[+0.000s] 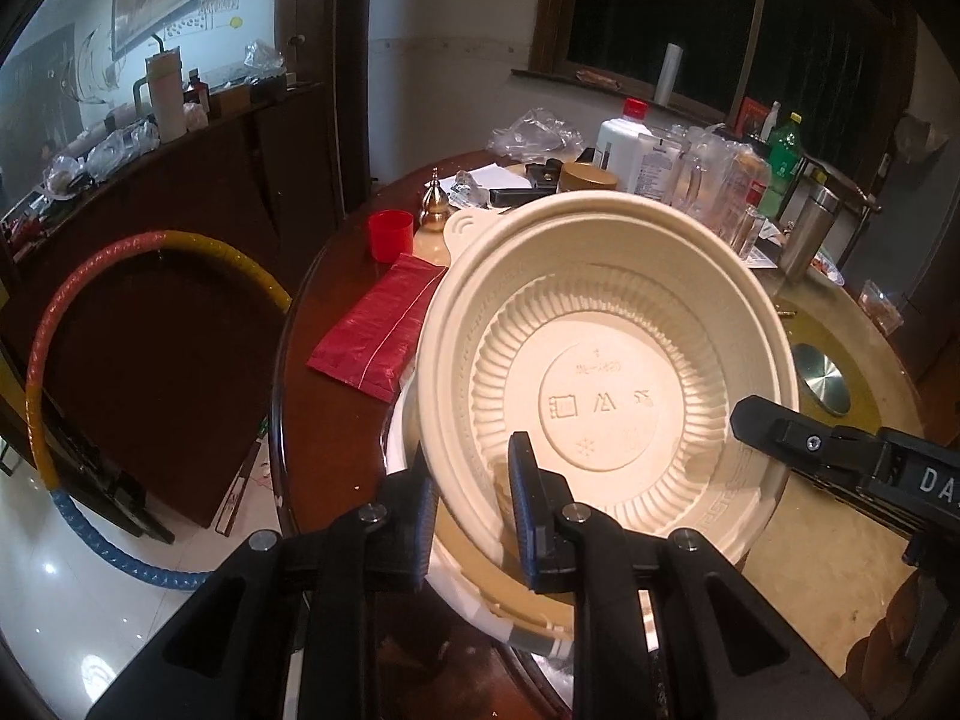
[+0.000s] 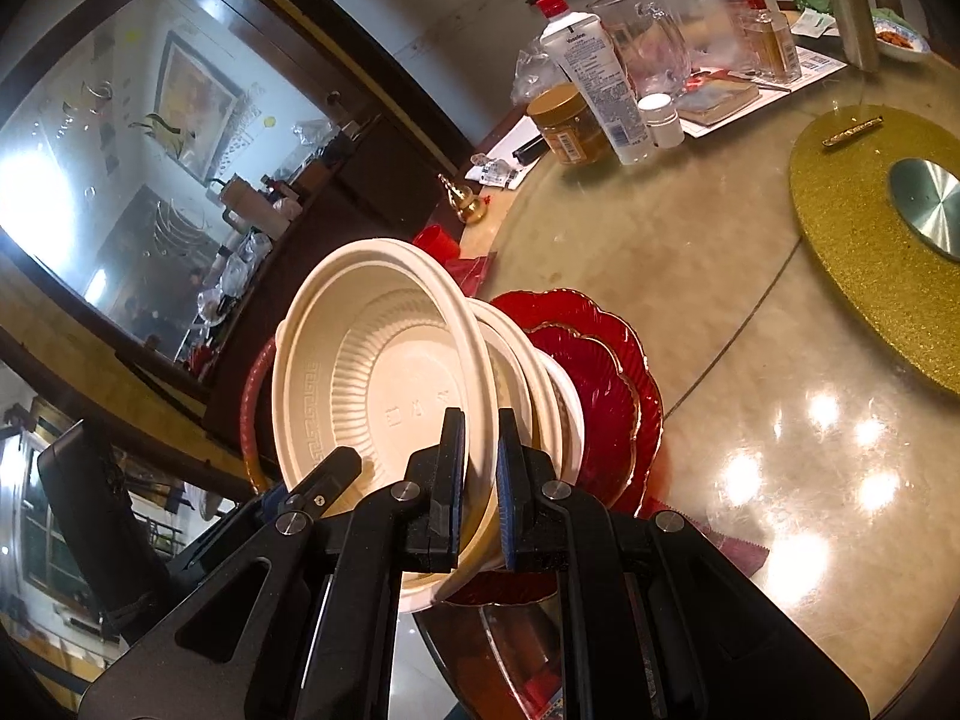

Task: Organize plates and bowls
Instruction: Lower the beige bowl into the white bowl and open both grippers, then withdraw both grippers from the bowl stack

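Observation:
A cream disposable bowl [image 1: 606, 348] is held tilted above a stack of white bowls [image 1: 480, 606] near the table's front edge. My left gripper [image 1: 474, 510] is shut on the cream bowl's near rim. My right gripper [image 2: 480, 480] is shut on the same bowl's [image 2: 384, 360] rim at another spot; one of its fingers [image 1: 780, 429] shows at the right of the left wrist view. In the right wrist view the white bowls [image 2: 540, 372] rest on red scalloped plates [image 2: 600, 396] with gold edges.
A red packet [image 1: 378, 330], a red cup [image 1: 390, 234] and a brass ornament [image 1: 435, 201] lie left of the bowls. Bottles, jars and a glass pitcher [image 2: 648, 42] crowd the table's far side. A gold turntable [image 2: 870, 240] sits at the table's centre. A hoop [image 1: 45, 360] leans against a cabinet.

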{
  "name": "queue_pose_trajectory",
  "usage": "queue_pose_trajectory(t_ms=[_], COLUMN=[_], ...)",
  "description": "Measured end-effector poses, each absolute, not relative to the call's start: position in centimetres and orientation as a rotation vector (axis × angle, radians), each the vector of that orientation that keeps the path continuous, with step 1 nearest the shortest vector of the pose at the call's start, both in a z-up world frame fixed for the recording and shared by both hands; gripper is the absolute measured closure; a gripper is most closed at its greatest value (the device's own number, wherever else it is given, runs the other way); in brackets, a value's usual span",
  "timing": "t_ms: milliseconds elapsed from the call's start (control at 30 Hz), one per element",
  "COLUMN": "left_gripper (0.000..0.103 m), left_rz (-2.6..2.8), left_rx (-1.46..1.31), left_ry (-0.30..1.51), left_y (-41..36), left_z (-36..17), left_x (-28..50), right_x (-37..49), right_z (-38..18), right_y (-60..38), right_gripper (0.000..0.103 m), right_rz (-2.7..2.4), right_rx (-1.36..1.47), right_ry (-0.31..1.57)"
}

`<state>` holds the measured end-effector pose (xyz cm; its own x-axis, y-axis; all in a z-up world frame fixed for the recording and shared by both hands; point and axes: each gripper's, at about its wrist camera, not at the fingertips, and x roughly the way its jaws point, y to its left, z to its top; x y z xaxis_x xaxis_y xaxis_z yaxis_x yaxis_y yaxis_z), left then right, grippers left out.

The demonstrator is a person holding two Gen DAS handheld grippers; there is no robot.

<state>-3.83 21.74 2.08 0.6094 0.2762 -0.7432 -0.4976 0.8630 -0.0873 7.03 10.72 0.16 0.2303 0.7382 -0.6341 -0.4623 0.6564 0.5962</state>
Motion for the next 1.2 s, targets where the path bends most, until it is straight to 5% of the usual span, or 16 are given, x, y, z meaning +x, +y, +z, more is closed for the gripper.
queue_pose_trajectory(t_ms=[167,233,300,500,767,900,1200], left_gripper=[0.064,0.046,0.039,0.022,0.019,0.001,0.000], left_rz=[0.438,0.424,0.433,0.439,0.466,0.493,0.530], left_rx=[-0.287,-0.286,-0.273,-0.277,-0.224,-0.222,-0.194], left_ry=[0.786,0.772,0.746,0.677,0.670,0.636,0.644], left_y=[21.4,21.2,20.9,20.8,20.7,20.7,20.2], left_z=[2.4,2.5,2.9,3.8,3.8,4.2,4.0], left_x=[-3.9,-4.0,-4.3,-5.5,-6.9,-8.0,-8.6], right_x=[6.4,5.9,5.4,5.0,3.7,2.7,1.2], right_z=[0.7,1.2,1.7,2.8,3.4,3.6,3.5], right_y=[11.3,11.7,11.7,10.9,9.1,8.2,7.4], right_gripper=[0.085,0.066,0.023,0.023,0.023,0.023,0.023], right_rz=[0.840,0.837,0.817,0.771,0.838,0.860,0.888], right_rx=[0.252,0.210,0.179,0.156,0.130,0.031,-0.117], right_ry=[1.038,1.019,0.985,0.915,0.890,0.866,0.830])
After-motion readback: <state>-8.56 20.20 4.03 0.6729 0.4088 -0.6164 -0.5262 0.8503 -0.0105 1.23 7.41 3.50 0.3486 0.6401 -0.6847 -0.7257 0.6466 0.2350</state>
